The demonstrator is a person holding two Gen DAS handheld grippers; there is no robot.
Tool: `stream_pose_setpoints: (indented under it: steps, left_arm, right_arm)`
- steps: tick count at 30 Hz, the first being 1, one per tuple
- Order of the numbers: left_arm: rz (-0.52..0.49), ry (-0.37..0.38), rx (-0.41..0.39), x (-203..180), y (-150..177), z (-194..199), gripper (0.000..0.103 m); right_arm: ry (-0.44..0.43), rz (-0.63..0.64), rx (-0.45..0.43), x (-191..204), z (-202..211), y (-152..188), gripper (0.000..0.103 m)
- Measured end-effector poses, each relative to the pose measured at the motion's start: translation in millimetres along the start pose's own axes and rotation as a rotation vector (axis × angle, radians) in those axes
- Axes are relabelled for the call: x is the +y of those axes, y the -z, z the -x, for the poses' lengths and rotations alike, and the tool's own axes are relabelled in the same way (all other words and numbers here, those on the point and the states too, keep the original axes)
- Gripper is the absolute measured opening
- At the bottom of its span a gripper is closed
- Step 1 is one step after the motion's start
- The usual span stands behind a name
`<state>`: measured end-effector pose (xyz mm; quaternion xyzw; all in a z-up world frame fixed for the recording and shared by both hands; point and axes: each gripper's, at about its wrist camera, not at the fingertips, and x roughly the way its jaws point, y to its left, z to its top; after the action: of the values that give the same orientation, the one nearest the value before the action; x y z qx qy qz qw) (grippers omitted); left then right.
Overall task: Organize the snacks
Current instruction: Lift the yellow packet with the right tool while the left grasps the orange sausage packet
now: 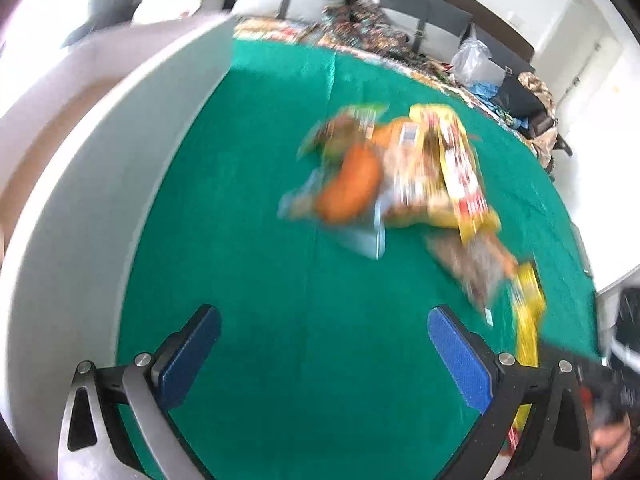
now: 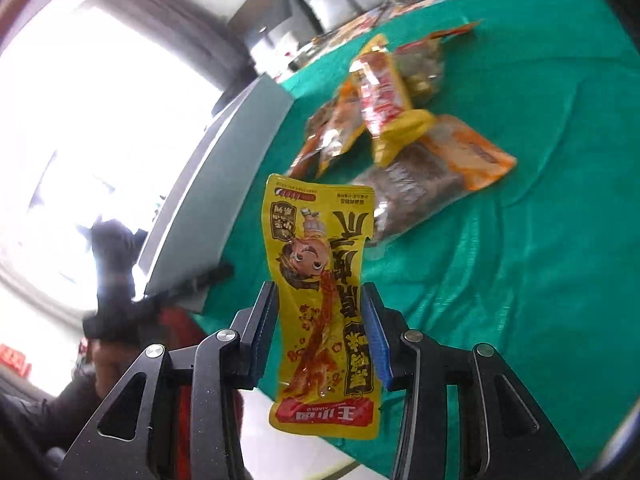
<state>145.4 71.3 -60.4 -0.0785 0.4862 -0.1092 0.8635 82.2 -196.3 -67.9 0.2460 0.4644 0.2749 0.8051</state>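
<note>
Lots of smear and cut-off edges in both wrist views

The snack pile (image 1: 400,176) is motion-blurred from the left wrist, so I can't read a single label or even count the packets, and the brown pack (image 1: 472,268) beside it is just a streak. The yellow packet (image 1: 528,320) runs behind the left claw (image 1: 324,352), so its lower end is hidden. The hand (image 1: 608,444) in the corner is cropped by the frame. From the right wrist, the far packets (image 2: 376,92) are blurry too, the window (image 2: 100,120) is blown out white, and the dark thing (image 2: 116,280) in front of it I can't identify.
</note>
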Motion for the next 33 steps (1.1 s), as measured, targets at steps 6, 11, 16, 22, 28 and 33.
stream_pose_setpoints:
  steps: [6, 11, 16, 22, 28, 33]
  left_arm:
    - [-0.290, -0.028, 0.053, -31, -59, -62, 0.094]
    - [-0.391, -0.051, 0.108, -35, -59, -84, 0.050]
    - [-0.363, -0.055, 0.142, -28, -32, -50, 0.038]
    - [-0.433, -0.154, 0.140, -32, 4, -37, 0.074]
    - [-0.510, -0.262, 0.084, -49, -11, -66, 0.088]
    - [-0.405, -0.148, 0.102, -38, -23, -58, 0.037]
  right_arm:
    - [-0.020, -0.086, -0.084, -16, 31, -2, 0.044]
    - [0.065, -0.147, -0.159, -42, 72, -8, 0.044]
    - [0.361, -0.108, -0.079, -58, 91, -28, 0.045]
    - [0.608, -0.030, 0.063, -77, 65, -30, 0.058]
    - [0.659, -0.016, 0.115, -81, 47, -27, 0.075]
    - [0.605, -0.103, 0.083, -91, 60, -34, 0.042]
